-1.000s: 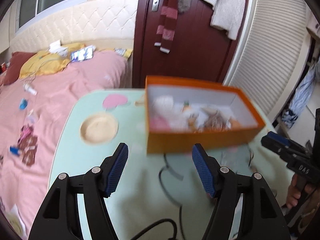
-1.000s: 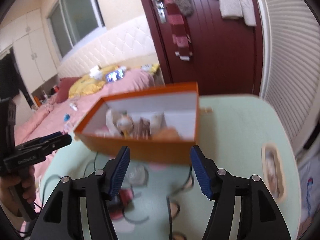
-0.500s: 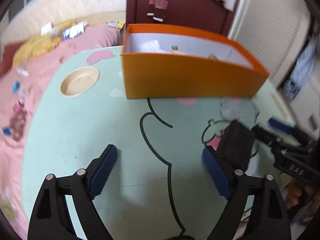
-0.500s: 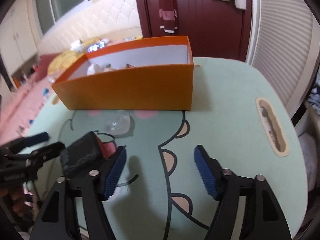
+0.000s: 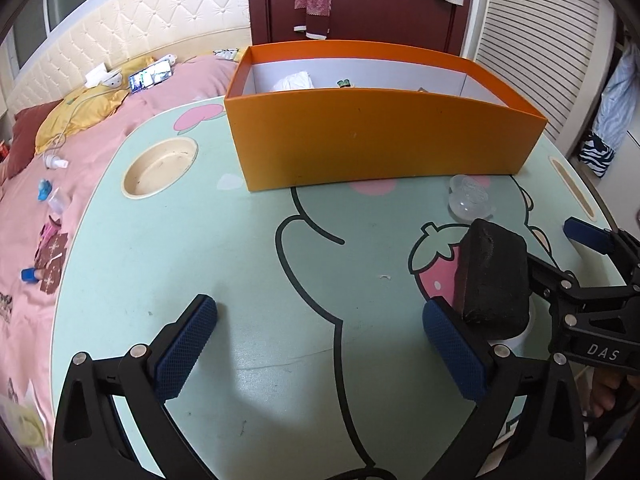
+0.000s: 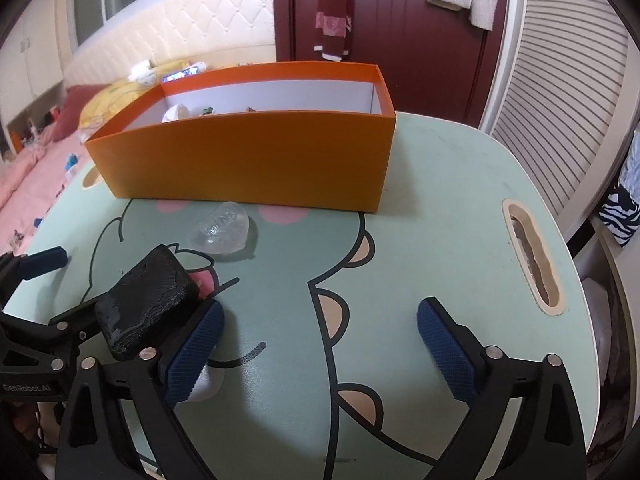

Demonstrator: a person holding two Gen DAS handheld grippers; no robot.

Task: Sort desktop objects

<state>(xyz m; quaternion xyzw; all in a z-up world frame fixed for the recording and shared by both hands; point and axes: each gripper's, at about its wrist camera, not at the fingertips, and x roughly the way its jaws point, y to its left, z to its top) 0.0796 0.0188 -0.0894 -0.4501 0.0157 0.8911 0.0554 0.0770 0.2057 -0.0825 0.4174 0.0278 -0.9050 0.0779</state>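
Observation:
An orange box (image 5: 380, 140) (image 6: 248, 160) with several small things inside stands at the back of the mint-green table. My left gripper (image 5: 318, 312) hovers low over the tabletop, its jaws opening, with nothing between them. My right gripper (image 6: 322, 312) is the same, jaws opening and empty. A black block (image 5: 492, 276) (image 6: 148, 300) lies between the two grippers, outside both pairs of jaws, resting on something white. A clear plastic piece (image 5: 468, 200) (image 6: 222, 228) lies in front of the box.
The table has a round cup recess (image 5: 160, 168) at the left and a long slot (image 6: 532, 252) at the right. A pink bed (image 5: 60, 184) with scattered items runs along the left. A dark red door (image 6: 400, 32) stands behind the box.
Both grippers sank and tipped down toward the tabletop, and their jaws spread wider. The black block and the clear piece came into view.

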